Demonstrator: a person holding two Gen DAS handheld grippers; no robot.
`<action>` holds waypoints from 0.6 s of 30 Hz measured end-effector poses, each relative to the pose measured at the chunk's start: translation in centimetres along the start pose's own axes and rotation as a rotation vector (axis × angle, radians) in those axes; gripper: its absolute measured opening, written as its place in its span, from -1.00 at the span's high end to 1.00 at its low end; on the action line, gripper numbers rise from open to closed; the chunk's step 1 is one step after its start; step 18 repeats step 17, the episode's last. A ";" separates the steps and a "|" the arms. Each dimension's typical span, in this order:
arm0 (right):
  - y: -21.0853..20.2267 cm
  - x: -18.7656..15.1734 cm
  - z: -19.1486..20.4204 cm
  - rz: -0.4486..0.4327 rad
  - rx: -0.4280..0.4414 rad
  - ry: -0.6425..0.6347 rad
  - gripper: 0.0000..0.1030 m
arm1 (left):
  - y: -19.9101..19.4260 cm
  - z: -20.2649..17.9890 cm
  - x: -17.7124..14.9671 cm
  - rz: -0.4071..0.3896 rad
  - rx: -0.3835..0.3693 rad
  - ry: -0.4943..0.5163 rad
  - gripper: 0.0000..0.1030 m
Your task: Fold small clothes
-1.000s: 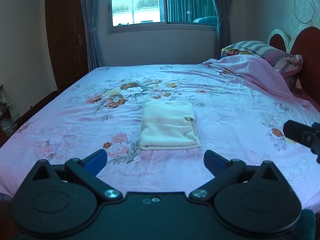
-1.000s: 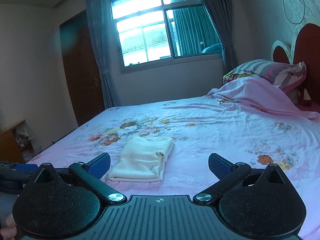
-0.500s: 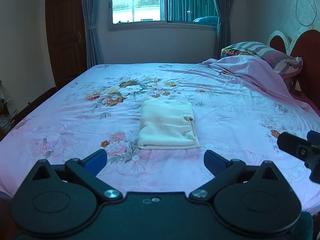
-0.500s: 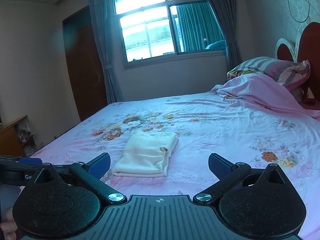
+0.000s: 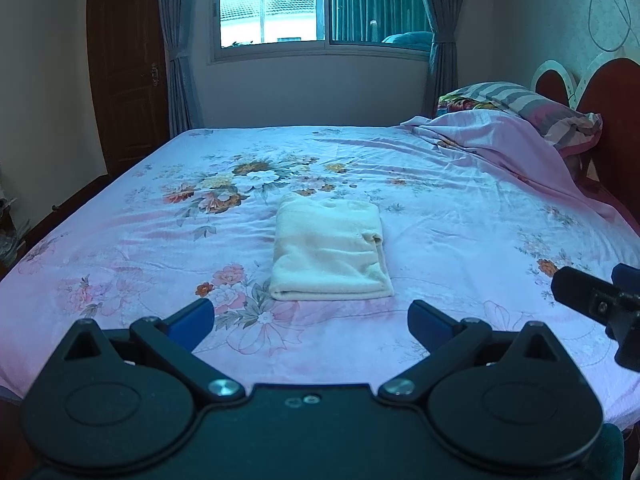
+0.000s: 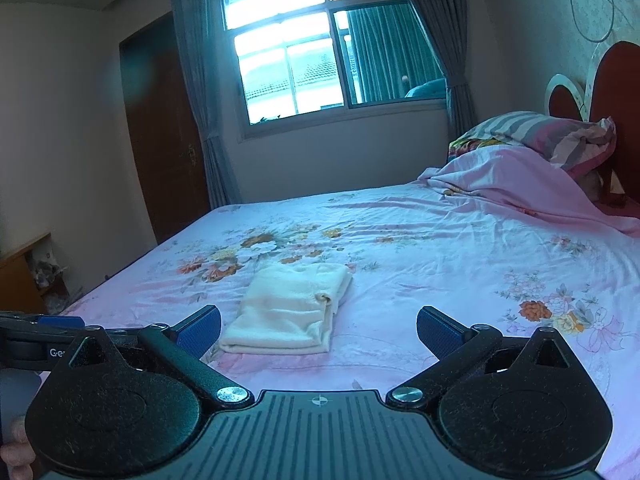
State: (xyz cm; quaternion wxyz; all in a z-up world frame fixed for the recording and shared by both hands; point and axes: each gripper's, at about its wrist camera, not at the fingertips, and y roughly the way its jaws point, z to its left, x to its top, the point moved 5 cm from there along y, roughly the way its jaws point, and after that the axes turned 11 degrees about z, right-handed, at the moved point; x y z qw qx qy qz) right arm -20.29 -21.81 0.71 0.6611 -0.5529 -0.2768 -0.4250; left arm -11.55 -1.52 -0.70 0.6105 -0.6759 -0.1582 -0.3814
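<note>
A small cream garment [image 5: 330, 252] lies folded into a neat rectangle on the floral pink bedsheet [image 5: 160, 248], near the middle of the bed. It also shows in the right wrist view [image 6: 288, 310]. My left gripper [image 5: 311, 318] is open and empty, held back from the garment's near edge. My right gripper [image 6: 319, 330] is open and empty, held back and to the right of the garment. Part of the right gripper shows at the right edge of the left wrist view [image 5: 592, 300].
A rumpled pink blanket [image 5: 500, 148] and striped pillows [image 5: 532, 108] lie at the head of the bed by a red headboard [image 5: 616, 92]. A window [image 5: 320, 4] with curtains and a brown door [image 5: 128, 76] stand beyond the bed. A wooden cabinet [image 6: 20, 276] stands at left.
Both grippers have drawn back and tilted up slightly, so the garment sits a little farther off. The folded garment has not moved.
</note>
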 end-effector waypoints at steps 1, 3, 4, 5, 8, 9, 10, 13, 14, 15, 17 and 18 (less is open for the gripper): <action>0.0 0.0 0.0 0.001 0.002 0.000 -1.00 | 0.1 0.0 0.0 0.003 -0.003 0.000 -0.97; 0.1 -0.1 0.0 0.004 0.003 -0.002 -1.00 | 0.3 0.0 0.0 0.011 -0.010 -0.001 -0.97; 0.1 0.0 0.0 0.003 0.003 -0.003 -1.00 | 0.4 -0.1 0.0 0.013 -0.013 -0.002 -0.97; 0.1 0.0 -0.1 0.002 0.003 -0.002 -1.00 | 0.4 -0.1 -0.1 0.014 -0.016 -0.002 -0.97; 0.4 -0.1 -0.2 0.005 0.003 0.003 -1.00 | 0.6 -0.2 -0.1 0.018 -0.019 0.001 -0.97; 0.5 -0.1 -0.2 0.007 0.002 0.005 -1.00 | 0.6 -0.3 -0.1 0.017 -0.024 0.003 -0.97; 0.5 -0.2 -0.3 0.008 0.001 0.005 -1.00 | 0.7 -0.3 -0.1 0.014 -0.031 0.007 -0.97; 0.8 -0.3 -0.3 0.013 -0.001 0.008 -1.00 | 0.9 -0.6 -0.1 0.003 -0.070 0.026 -0.96; 0.9 -0.3 -0.4 0.014 -0.001 0.009 -1.00 | 0.9 -0.7 -0.1 -0.008 -0.085 0.031 -0.95; 1.0 -0.3 -0.4 0.015 -0.002 0.010 -1.00 | 0.9 -0.8 0.0 -0.014 -0.086 0.038 -0.94; 1.4 -0.4 -0.4 0.023 -0.007 0.012 -1.00 | 1.2 -1.1 0.2 -0.020 -0.072 0.056 -0.94; 1.4 -0.4 -0.4 0.023 -0.007 0.012 -1.00 | 1.2 -1.1 0.2 -0.020 -0.072 0.056 -0.94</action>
